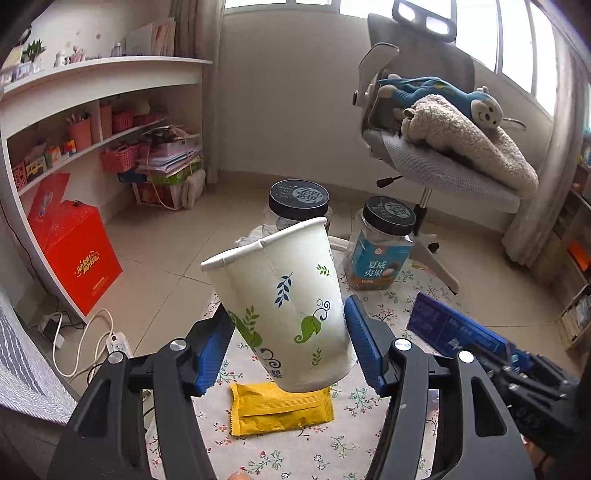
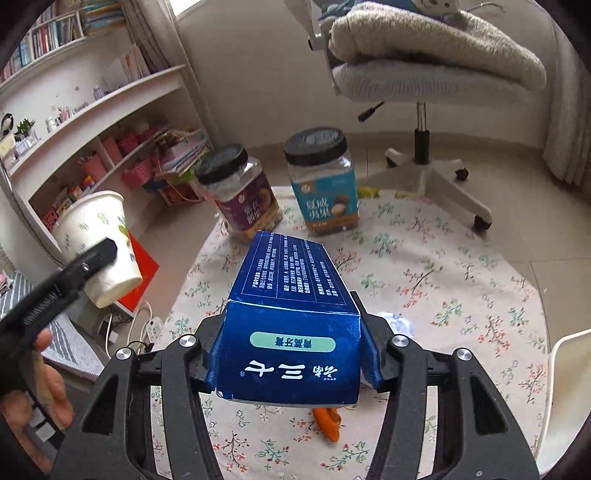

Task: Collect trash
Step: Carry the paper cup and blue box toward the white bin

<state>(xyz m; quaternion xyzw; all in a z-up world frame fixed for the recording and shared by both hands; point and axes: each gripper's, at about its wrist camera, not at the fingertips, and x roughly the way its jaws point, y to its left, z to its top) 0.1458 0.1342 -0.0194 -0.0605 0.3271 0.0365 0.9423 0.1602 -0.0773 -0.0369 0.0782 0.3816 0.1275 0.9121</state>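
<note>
Beige tiled floor (image 1: 159,236), white shelves (image 1: 110,74), grey chair (image 1: 424,162), bright windows (image 1: 480,26), possibly curtained.

The blue box (image 2: 291,325) has white signs upside down on its near end: 云南三七. Above them a pale green patch says 青蒿牙膏, also upside down. The small print on its top is too tiny to read. At twelve o'clock from the box, the jar with the blue label (image 1: 380,254) says 夏威夷果. The red box (image 1: 74,254) at nine o'clock has gold signs, too blurry to read.
</note>
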